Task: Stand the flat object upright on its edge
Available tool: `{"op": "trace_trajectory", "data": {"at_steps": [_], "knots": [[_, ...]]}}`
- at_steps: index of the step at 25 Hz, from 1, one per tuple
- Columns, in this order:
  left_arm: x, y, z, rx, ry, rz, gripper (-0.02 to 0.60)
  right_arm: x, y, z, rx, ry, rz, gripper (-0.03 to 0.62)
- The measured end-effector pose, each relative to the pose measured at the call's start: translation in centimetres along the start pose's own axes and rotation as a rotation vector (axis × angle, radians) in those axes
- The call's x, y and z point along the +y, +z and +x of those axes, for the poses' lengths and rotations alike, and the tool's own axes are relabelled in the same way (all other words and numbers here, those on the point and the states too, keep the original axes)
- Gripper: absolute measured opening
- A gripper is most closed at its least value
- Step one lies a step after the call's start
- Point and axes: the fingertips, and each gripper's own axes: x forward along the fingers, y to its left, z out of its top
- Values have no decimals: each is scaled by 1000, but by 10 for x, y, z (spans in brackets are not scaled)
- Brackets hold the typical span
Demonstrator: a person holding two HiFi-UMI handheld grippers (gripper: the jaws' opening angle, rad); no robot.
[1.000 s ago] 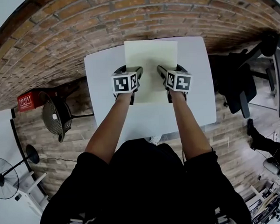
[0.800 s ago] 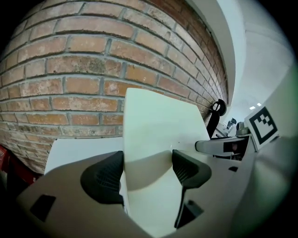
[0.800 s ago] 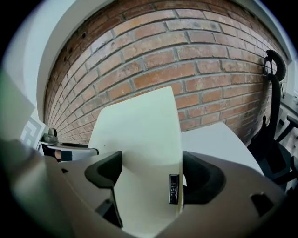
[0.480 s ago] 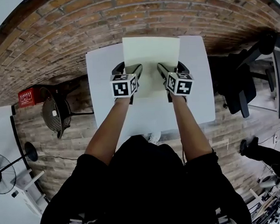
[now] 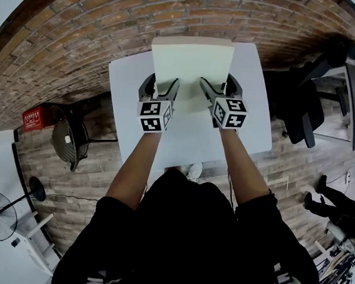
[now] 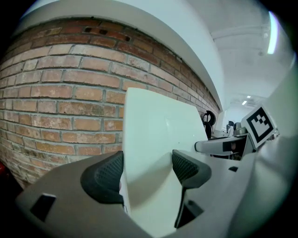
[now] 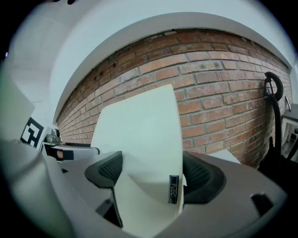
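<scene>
Head view is showing the flat object, a pale cream slab, lying over the far half of the tabletop, with its far edge showing its thickness as if lifted off the tabletop. The left claw and right claw are each standing wide and gripping the slab at a side edge. In both gripper views it is filling the gap between the pads. Judging by that lean, the raising is under way but unfinished. The slab is not yet standing upright on an edge, and letting go is left to do. Which edge, if any, is touching the tabletop is lying hidden beneath the slab and claws. A small dark badge on its side is coming out too blurred to read.
</scene>
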Motion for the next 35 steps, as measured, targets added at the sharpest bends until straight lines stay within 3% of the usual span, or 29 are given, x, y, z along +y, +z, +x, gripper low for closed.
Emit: {"op": "trace_trajectory", "data": {"at_steps": [13, 26, 35], "knots": [[-14, 24, -45, -245, 11, 108, 330, 23, 23, -34, -212, 48, -110, 405], [-34, 16, -109, -392, 41, 196, 330, 56, 10, -86, -349, 80, -191, 405], [-41, -17, -136, -401, 64, 208, 331, 70, -18, -111, -374, 97, -226, 405]]}}
